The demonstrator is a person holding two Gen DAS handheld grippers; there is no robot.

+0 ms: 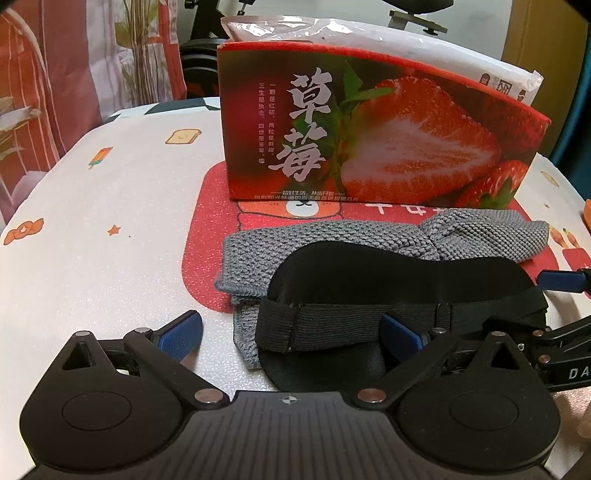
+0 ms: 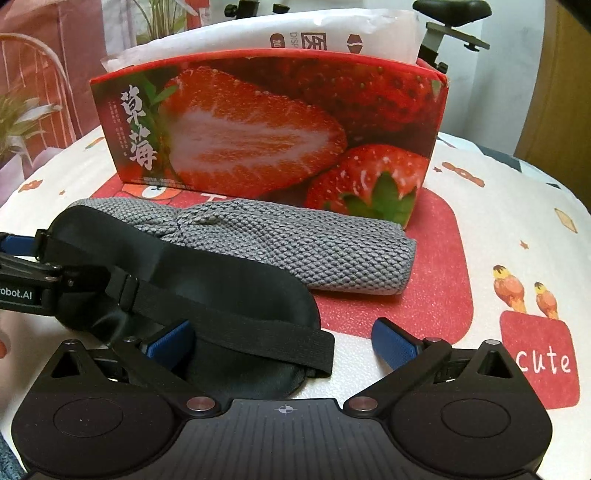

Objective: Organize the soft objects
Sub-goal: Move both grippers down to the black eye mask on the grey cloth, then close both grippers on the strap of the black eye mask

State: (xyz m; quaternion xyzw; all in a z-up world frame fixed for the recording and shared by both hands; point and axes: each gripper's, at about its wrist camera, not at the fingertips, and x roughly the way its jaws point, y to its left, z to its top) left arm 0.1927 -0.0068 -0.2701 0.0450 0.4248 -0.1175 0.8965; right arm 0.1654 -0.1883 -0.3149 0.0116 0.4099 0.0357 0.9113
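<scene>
A black sleep mask (image 1: 388,280) (image 2: 207,273) with an elastic strap lies partly on a grey knitted headband (image 1: 332,236) (image 2: 314,251), both on a red mat in front of a strawberry-printed box (image 1: 369,129) (image 2: 266,129). My left gripper (image 1: 291,332) is open, and the mask's left end lies between its blue pads; its right pad (image 1: 400,334) is against the strap. My right gripper (image 2: 282,345) is open around the mask's right end, its left pad (image 2: 170,343) by the strap. Each view shows the other gripper's finger (image 1: 561,280) (image 2: 18,240) at its edge.
The box holds a white plastic packet (image 1: 332,37) (image 2: 295,33) that sticks out above its rim. The red mat (image 1: 207,236) (image 2: 443,258) lies on a white cartoon-print tablecloth (image 1: 92,240) (image 2: 517,221). Curtains and an exercise bike stand behind the table.
</scene>
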